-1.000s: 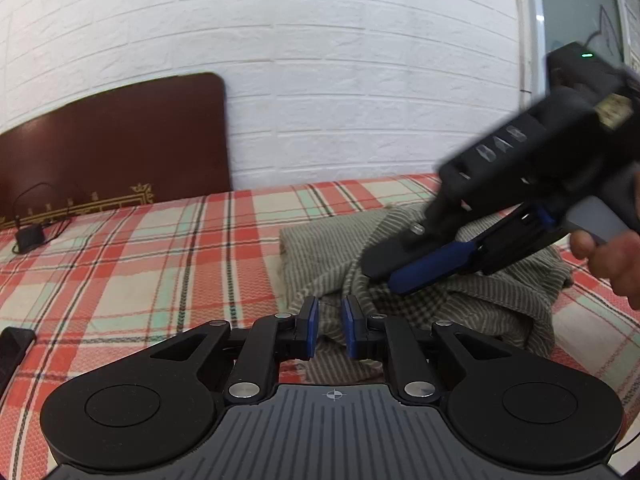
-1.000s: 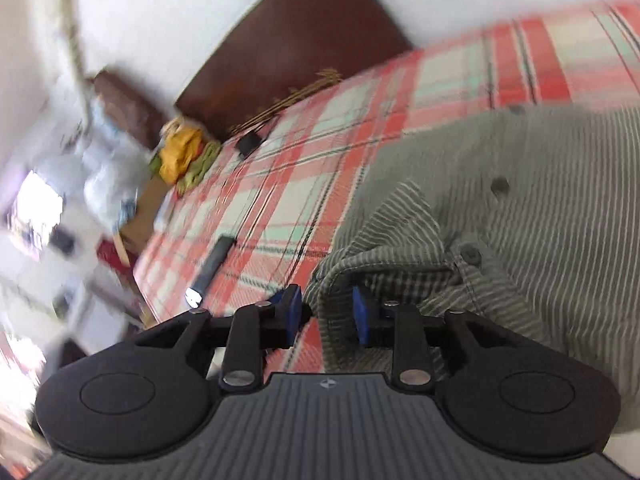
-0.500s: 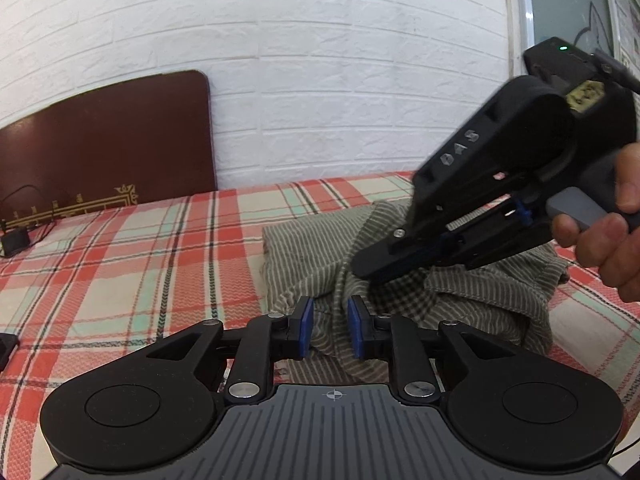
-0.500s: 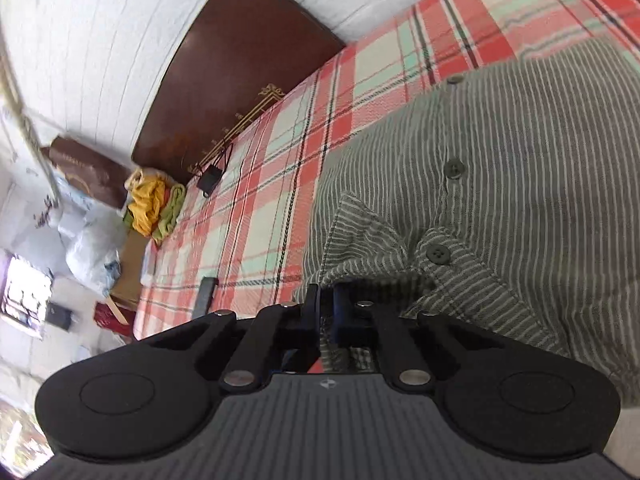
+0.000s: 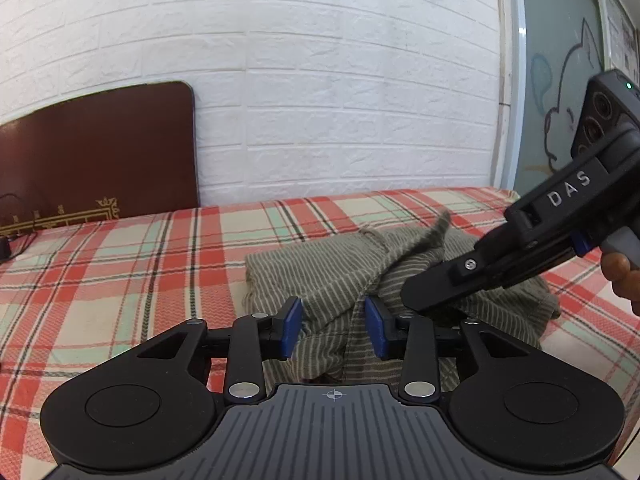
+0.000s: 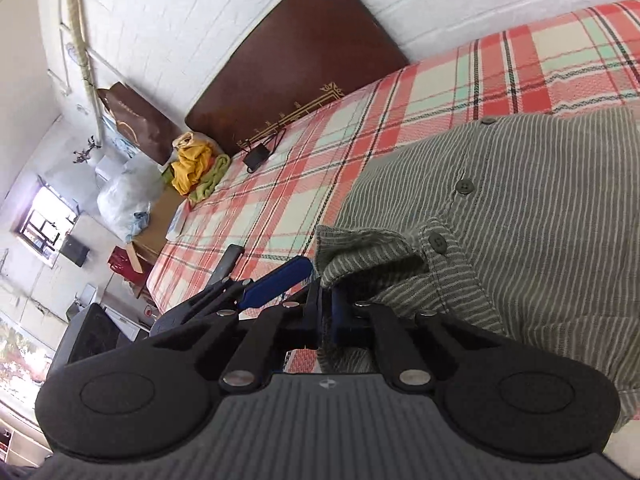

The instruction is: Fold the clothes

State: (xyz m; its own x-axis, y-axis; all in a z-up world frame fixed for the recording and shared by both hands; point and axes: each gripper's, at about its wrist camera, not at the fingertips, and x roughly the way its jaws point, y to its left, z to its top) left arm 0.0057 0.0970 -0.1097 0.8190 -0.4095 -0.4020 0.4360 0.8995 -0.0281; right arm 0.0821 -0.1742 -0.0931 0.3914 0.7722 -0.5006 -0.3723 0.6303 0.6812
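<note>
A bed covered by a red, cream and green plaid blanket (image 5: 120, 272) is seen from two hand-held grippers. A rumpled grey-green striped shirt (image 5: 328, 280) with dark buttons is spread on the blanket, toward the 3 o'clock side of the left wrist view and filling the 3 o'clock half of the right wrist view.

In the left wrist view, the left gripper (image 5: 333, 326) is held low at 6 o'clock. Its blue-padded jaws are parted and opening, and a fold of the shirt is seen in the gap between them; the pads are not pressed on it. From 3 o'clock, the right gripper (image 5: 416, 300) is reached in over the shirt, carried by a hand (image 5: 622, 280) at the frame edge. A ridge of cloth is drawn up toward its tip.

In the right wrist view, the right gripper's jaws are pressed together at 6 o'clock, and an edge of the shirt near a button is pinched between them. One blue pad of the left gripper is seen just beside it, at 9 o'clock.

A dark brown headboard (image 5: 96, 152) is set against a white brick wall (image 5: 320, 80) at 10 o'clock. A small black charger (image 6: 256, 156) is laid on the blanket near it. A pile of yellow and green cloth (image 6: 196, 168) is seen beyond the bed.
</note>
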